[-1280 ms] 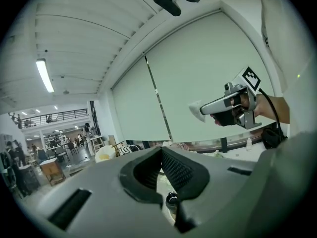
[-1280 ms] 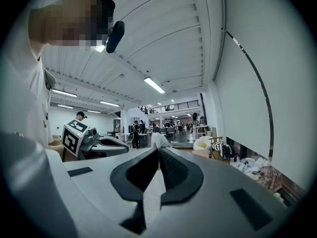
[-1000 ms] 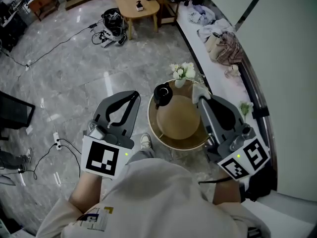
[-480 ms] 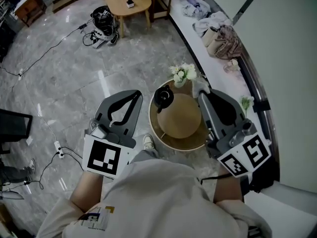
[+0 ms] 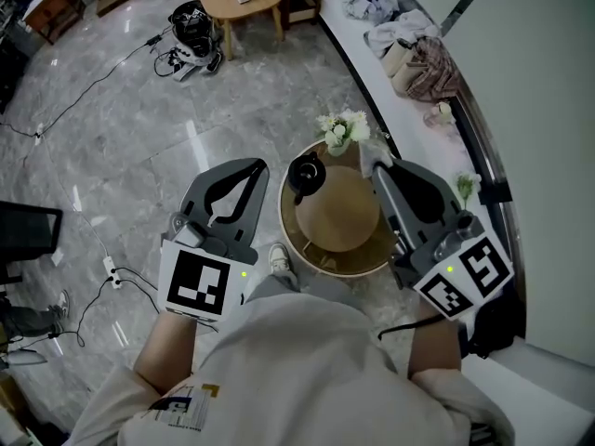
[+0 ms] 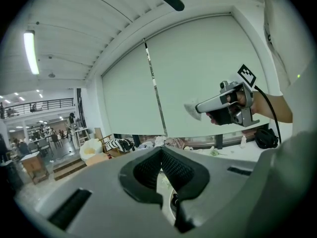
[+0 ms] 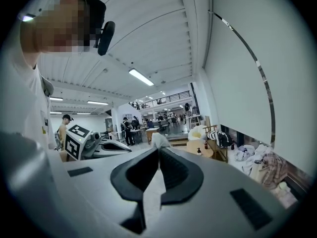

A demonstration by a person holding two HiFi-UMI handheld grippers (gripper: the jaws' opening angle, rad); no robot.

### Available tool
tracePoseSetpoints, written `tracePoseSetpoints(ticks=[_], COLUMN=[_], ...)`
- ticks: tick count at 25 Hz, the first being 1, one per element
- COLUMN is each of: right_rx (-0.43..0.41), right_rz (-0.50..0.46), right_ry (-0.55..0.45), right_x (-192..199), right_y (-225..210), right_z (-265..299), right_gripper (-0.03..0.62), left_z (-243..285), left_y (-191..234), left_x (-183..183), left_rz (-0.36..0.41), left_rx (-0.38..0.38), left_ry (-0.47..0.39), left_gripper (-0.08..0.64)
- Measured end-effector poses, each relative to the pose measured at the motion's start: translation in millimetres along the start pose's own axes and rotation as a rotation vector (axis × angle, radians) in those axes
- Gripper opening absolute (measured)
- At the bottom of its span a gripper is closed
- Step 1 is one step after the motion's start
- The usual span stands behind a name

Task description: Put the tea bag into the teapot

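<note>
Grey marble floor [image 5: 139, 119] w/ loose cables [image 5: 112, 80]; white window ledge [image 5: 369, 68] at right piled w/ clothes [image 5: 367, 3]. Round rimmed wooden table [image 5: 344, 221] carries black teapot [image 5: 305, 173] at its far-left edge, white flowers [image 5: 342, 128] just behind. Pot contents: can't tell. Right gripper [image 5: 375, 168] pinched tight on tea bag [image 5: 368, 159], right of teapot, apart from it. Left gripper [image 5: 256, 168] closed, empty, left of table.
</note>
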State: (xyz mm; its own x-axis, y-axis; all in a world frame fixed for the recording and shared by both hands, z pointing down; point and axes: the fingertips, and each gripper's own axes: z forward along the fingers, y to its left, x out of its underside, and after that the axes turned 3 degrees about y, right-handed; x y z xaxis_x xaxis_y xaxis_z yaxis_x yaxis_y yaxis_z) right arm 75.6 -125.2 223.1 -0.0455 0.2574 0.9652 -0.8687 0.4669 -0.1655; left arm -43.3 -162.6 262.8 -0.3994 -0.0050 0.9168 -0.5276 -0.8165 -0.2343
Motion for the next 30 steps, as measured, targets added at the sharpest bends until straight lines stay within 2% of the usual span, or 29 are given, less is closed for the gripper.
tracePoseSetpoints(ticks=[4, 8, 10, 15, 19, 30], right_rx=[-0.014, -0.015, -0.022, -0.013, -0.037, -0.115], right_rz=[0.012, -0.012, 0.003, 0.002, -0.004, -0.01], right_ry=[0.082, 0.223, 0.268, 0.346, 0.445, 0.667], right_x=[17.4, 40.5, 56.4, 89.6, 119.8, 207.6], right_y=[-21.9, -45.6, -56.4, -78.9, -87.7, -95.8], right_z=[10.6, 35.9, 44.0, 65.7, 88.4, 154.2], right_gripper=[0.015, 0.015, 0.015, 0.015, 0.015, 0.015], left_z=[13.8, 29.2, 39.6, 64.8, 85.7, 132.7], left_y=[-1.9, 4.4, -1.1, -5.3, 3.0, 21.6], left_x=[1.2, 0.9, 8.4, 36.1, 54.7, 116.7], left_rz=[-0.002, 0.081, 0.097, 0.014, -0.026, -0.077], left_rx=[-0.015, -0.039, -0.05, -0.033, -0.028, -0.004], left_ry=[0.017, 0.042, 0.046, 0.082, 0.112, 0.2], left_gripper=[0.008, 0.008, 0.008, 0.008, 0.008, 0.008])
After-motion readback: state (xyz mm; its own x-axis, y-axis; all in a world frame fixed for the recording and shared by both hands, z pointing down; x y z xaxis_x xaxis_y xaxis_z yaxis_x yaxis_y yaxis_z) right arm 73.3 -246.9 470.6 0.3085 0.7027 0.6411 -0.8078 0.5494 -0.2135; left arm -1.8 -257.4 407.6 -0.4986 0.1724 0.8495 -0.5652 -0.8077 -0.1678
